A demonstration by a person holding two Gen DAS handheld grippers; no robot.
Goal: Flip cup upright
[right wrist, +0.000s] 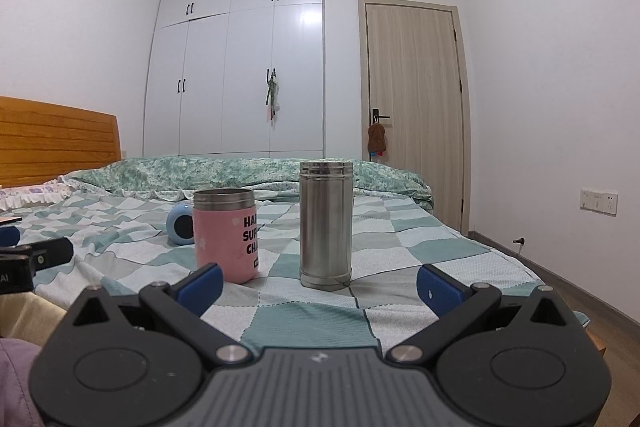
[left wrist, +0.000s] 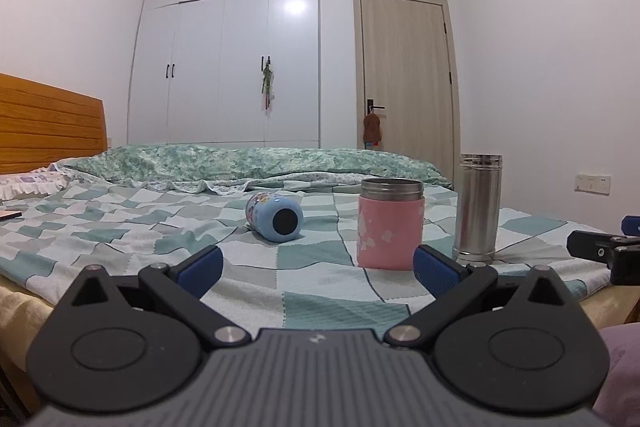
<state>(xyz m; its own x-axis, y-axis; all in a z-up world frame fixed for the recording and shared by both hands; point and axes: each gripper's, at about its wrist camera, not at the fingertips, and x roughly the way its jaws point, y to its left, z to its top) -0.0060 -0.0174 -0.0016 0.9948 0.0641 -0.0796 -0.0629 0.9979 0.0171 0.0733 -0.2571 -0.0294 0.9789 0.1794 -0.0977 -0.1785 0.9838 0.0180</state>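
Note:
A light blue cup [left wrist: 275, 217] lies on its side on the checked bedspread, its dark round end facing me; in the right wrist view only that end [right wrist: 181, 225] shows, behind the pink cup. A pink cup [left wrist: 390, 223] [right wrist: 225, 235] with a steel rim stands upright. A tall steel flask [left wrist: 477, 207] [right wrist: 326, 223] stands upright to its right. My left gripper [left wrist: 318, 269] is open and empty near the bed's front edge. My right gripper [right wrist: 319, 287] is open and empty before the flask. Each gripper's tip shows in the other view [left wrist: 604, 251] [right wrist: 36, 259].
The bed [left wrist: 120, 227] has a wooden headboard [left wrist: 48, 127] at left and a rolled green quilt [left wrist: 260, 163] at the back. White wardrobe [left wrist: 228, 51] and wooden door [left wrist: 406, 79] stand behind. Floor lies right of the bed [right wrist: 580, 291].

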